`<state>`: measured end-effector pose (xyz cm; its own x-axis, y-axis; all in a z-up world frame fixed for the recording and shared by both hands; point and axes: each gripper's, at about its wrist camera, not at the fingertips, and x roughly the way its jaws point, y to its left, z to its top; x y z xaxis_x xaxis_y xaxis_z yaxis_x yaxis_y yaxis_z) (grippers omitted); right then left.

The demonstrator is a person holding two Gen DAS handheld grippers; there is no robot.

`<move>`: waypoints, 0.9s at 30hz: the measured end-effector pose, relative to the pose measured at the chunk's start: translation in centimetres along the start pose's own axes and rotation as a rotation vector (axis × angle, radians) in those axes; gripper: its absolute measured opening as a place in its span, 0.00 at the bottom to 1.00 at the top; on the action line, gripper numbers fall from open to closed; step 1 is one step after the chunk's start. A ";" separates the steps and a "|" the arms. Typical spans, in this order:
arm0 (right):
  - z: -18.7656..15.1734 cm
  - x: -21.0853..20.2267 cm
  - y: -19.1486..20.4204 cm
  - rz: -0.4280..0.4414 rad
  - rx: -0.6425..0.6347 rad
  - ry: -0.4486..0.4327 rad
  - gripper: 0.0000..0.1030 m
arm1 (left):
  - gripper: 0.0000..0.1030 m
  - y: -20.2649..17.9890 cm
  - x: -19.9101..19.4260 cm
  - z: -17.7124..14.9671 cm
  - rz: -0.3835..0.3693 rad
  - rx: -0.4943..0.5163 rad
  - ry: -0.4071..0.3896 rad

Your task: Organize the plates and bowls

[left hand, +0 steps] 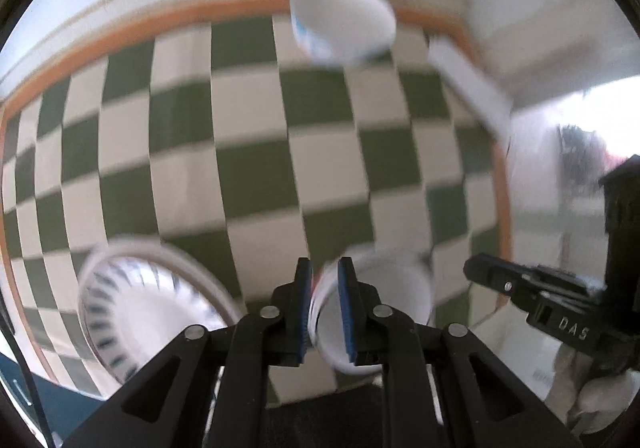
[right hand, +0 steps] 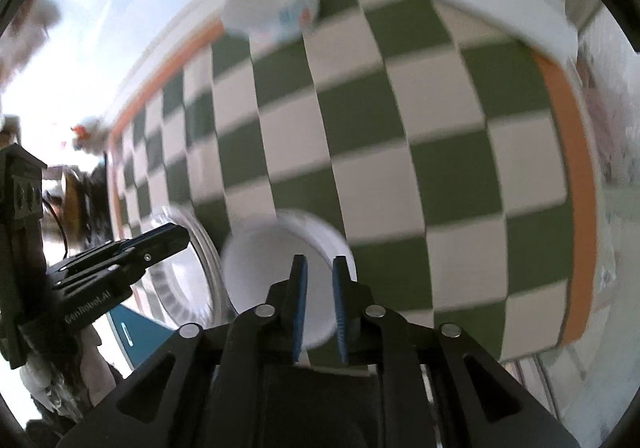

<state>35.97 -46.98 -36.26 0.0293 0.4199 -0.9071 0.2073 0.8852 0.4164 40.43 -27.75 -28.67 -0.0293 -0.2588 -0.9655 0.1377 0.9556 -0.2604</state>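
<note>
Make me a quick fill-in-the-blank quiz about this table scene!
1. The tablecloth is checked white and ____.
2. The cloth's border is ____.
3. Beside the near white bowl lies a patterned ____.
4. The left claw straddles the near bowl's ____.

Missing words: green; orange; plate; rim

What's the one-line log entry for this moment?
left gripper: slightly open, astride near bowl rim | right gripper: slightly open over same bowl | striped plate: beside it | far bowl: far edge of cloth

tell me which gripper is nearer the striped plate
Left. The left gripper hangs right beside the striped plate; the right gripper sits farther off, over the white bowl.
</note>
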 end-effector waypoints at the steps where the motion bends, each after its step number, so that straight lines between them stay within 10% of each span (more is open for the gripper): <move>1: 1.3 -0.8 0.1 0.014 0.001 -0.031 0.37 | 0.18 0.1 -0.4 1.3 0.002 -0.013 -0.019; 3: 4.4 -2.1 0.3 0.028 0.001 -0.101 0.49 | 0.24 0.6 -0.8 4.7 0.015 -0.046 -0.049; 17: 22.9 4.0 0.8 -0.017 0.023 -0.120 0.49 | 0.23 3.2 7.3 19.7 0.062 -0.140 0.028; 22: 24.9 6.8 0.9 -0.023 0.020 -0.063 0.12 | 0.15 3.4 8.5 20.5 0.063 -0.129 0.029; 27: 25.3 7.5 1.0 -0.036 0.001 -0.072 0.09 | 0.09 2.9 8.7 20.5 0.064 -0.111 0.021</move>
<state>61.12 -48.03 -44.19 0.0922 0.3719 -0.9237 0.2101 0.8995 0.3831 60.84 -30.15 -37.67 -0.0452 -0.1953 -0.9797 0.0300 0.9800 -0.1968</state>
